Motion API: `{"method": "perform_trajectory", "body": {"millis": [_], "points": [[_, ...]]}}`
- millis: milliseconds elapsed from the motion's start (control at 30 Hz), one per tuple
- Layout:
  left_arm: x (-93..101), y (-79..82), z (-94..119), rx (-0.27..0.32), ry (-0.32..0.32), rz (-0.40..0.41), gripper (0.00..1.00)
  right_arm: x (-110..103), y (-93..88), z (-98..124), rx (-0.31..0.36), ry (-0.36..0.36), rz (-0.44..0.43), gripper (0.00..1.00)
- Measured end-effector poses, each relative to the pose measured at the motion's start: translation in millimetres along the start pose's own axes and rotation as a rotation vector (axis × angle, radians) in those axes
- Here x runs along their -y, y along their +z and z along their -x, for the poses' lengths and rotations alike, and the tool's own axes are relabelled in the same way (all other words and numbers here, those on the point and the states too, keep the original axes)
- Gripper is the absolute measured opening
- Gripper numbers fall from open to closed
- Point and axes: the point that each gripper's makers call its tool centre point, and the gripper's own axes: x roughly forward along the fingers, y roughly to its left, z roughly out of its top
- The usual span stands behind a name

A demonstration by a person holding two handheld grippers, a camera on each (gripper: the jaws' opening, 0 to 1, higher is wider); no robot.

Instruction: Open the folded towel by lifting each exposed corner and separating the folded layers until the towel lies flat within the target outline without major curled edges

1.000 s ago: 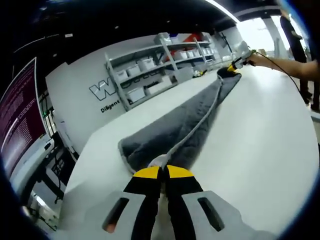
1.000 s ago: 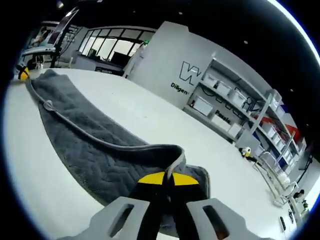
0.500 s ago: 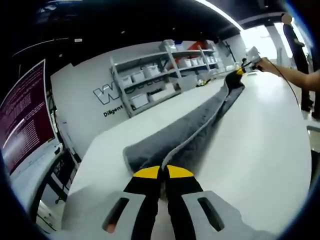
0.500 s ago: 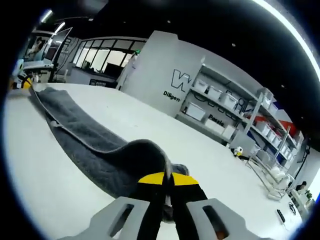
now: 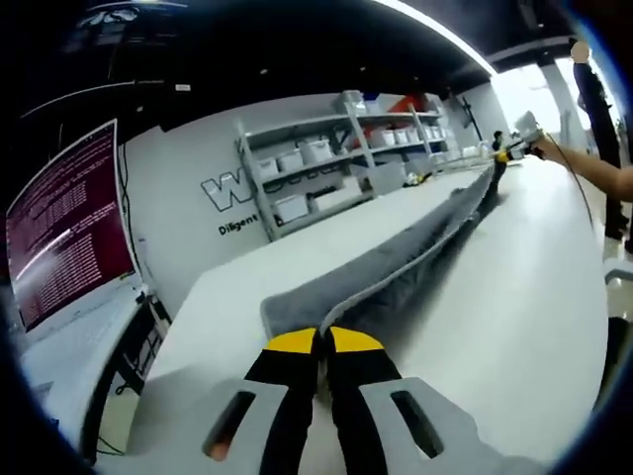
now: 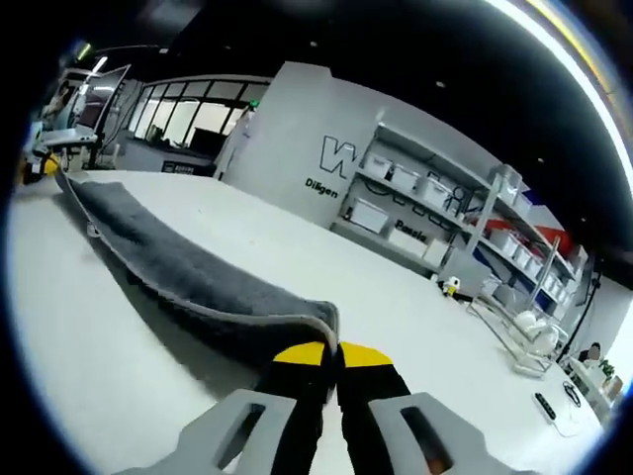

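A long grey towel (image 5: 396, 259) with a pale hem stretches across the white table (image 5: 514, 287), lifted off it at both ends. My left gripper (image 5: 322, 340), with yellow-tipped black jaws, is shut on one towel corner at the near end in the left gripper view. The right gripper (image 5: 504, 153) shows far off at the towel's other end, held by a person's hand. In the right gripper view my right gripper (image 6: 331, 353) is shut on the towel (image 6: 188, 277) corner, and the left gripper (image 6: 42, 165) appears small at the far left end.
Grey shelving with white bins (image 5: 326, 168) lines the wall past the table. A monitor with red text (image 5: 64, 223) stands at the left. A small yellow object (image 6: 450, 288) sits on the table (image 6: 376, 287), with a wire rack (image 6: 524, 336) and a phone (image 6: 544, 406) further right.
Both grippers have risen with their towel corners. The towel has gone from lying folded on the table to hanging stretched and lifted between them.
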Motion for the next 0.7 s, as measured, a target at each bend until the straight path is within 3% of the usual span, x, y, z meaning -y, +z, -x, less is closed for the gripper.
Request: {"method": "perform_trajectory", "body": {"millis": [267,700], "points": [[-2.8,3.1,15,0.011,0.001,0.016,0.03,-4,-12.0,21,0.001,0.029,-0.002,0.00],[10.4,-12.3,27,-0.018,-0.028,0.022,0.03,-20,-55.9,46,-0.108,0.102,0.070,0.00]]}}
